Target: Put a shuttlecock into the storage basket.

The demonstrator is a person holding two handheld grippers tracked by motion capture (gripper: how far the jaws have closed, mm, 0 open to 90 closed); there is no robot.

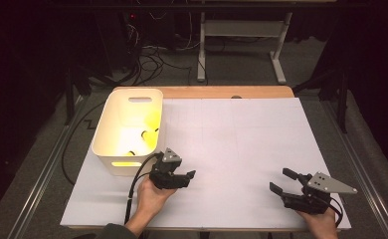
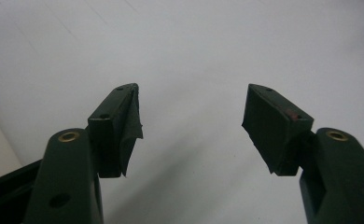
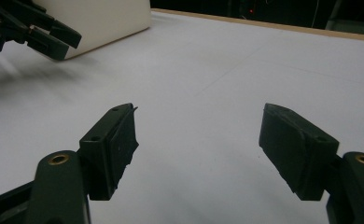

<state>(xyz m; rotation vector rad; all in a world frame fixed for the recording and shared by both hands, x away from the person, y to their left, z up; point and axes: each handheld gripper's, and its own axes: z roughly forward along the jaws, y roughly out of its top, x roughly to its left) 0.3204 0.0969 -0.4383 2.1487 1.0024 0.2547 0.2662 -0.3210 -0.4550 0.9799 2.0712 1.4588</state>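
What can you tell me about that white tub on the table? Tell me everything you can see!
The tub is white and looks like plastic, with rounded corners and a slot handle cut into its far wall and its near wall. It stands upright on the white table, at the far left. Inside it glows yellow, and small yellow things with dark marks lie at the bottom, too small to name. The left gripper hovers just in front of its near right corner, apart from it.
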